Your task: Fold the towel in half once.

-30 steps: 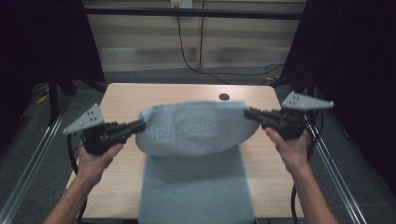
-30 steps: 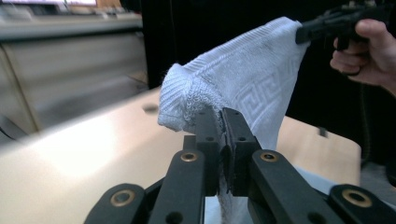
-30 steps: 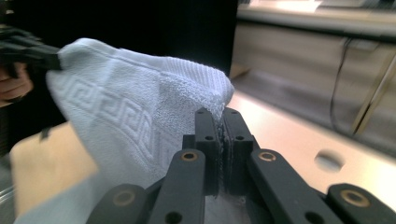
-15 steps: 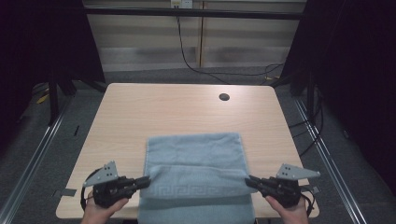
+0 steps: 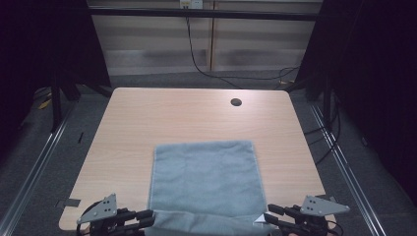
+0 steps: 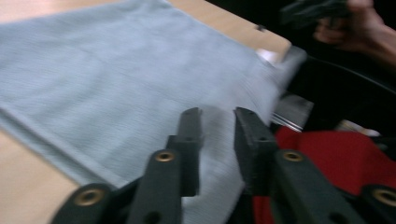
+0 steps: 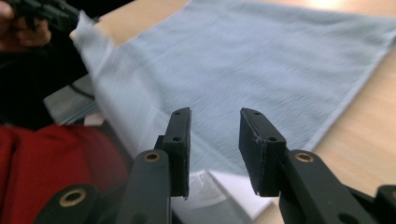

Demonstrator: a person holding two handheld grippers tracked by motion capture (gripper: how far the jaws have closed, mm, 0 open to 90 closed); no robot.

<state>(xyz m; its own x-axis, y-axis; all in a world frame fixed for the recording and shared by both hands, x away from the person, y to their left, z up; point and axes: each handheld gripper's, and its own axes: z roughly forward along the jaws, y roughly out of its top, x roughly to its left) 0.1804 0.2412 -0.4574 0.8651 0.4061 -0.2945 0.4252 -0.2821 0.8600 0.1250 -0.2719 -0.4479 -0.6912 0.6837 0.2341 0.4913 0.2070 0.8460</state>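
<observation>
Towel (image 5: 204, 184) brought down from mid-air and laid flat on the table (image 5: 147, 123), near edge hanging over the front. Left gripper (image 5: 147, 215) and right gripper (image 5: 268, 216) lowered to the front corners, jaws just opened and off the cloth.
</observation>
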